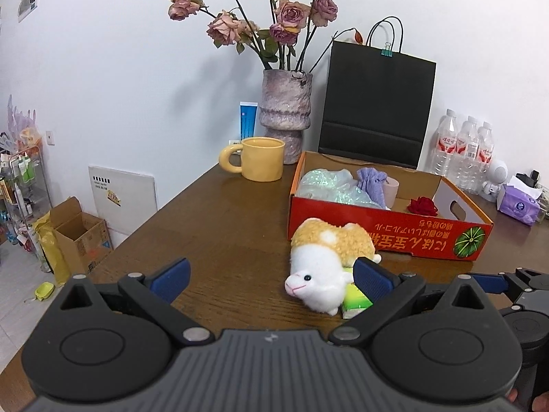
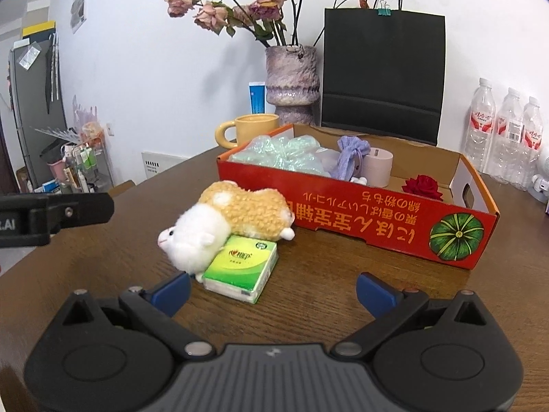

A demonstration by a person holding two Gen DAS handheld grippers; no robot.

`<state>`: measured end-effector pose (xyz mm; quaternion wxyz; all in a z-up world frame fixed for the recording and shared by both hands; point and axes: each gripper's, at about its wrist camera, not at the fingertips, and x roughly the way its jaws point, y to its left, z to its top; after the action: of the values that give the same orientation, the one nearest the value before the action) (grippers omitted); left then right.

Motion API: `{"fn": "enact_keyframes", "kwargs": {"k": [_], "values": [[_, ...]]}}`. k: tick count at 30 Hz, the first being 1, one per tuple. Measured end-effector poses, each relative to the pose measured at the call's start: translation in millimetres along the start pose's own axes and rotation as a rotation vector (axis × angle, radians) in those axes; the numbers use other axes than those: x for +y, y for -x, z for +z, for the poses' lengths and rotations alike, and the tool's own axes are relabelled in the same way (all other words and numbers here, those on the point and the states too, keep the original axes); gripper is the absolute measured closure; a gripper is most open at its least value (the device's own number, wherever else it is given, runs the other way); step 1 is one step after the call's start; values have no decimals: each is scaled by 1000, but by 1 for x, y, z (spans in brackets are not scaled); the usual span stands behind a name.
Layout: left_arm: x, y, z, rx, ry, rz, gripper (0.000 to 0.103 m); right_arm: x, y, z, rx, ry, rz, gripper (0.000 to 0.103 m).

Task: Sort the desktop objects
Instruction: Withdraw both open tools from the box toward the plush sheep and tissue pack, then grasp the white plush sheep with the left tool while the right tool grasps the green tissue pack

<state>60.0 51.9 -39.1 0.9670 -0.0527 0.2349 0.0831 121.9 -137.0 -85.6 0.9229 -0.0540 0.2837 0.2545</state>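
- Left wrist view: the left gripper (image 1: 271, 279) hovers over the brown wooden table (image 1: 212, 226), blue-padded fingers spread wide, nothing between them.
- Right wrist view: the right gripper (image 2: 272, 290) is spread the same way, empty.
- Just ahead lies a white-and-tan plush toy animal (image 2: 223, 223), resting partly on a green tissue pack (image 2: 242, 267).
- Behind them sits a red cardboard tray (image 2: 377, 219) holding a purple cloth pouch (image 2: 351, 159) and a red rose (image 2: 422, 185).

White wall (image 1: 120, 79) behind brown wooden table (image 1: 219, 226) — pale tiled floor (image 1: 13, 274), cluttered wire rack (image 1: 24, 185).
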Motion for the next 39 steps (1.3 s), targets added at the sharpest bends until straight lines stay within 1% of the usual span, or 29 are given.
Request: {"fn": "enact_keyframes", "kwargs": {"k": [7, 21, 29, 39], "values": [[-1, -8, -4, 20, 1, -31, 0, -1, -6, -4, 24, -2, -5, 0], [-3, -39, -6, 62, 15, -85, 0, 3, -21, -9, 66, 4, 6, 0], [-17, -63, -3, 98, -45, -137, 0, 7, -32, -9, 85, 12, -3, 0], [-23, -95, -2, 152, -74, -143, 0, 13, -45, -6, 84, 11, -20, 0]]}}
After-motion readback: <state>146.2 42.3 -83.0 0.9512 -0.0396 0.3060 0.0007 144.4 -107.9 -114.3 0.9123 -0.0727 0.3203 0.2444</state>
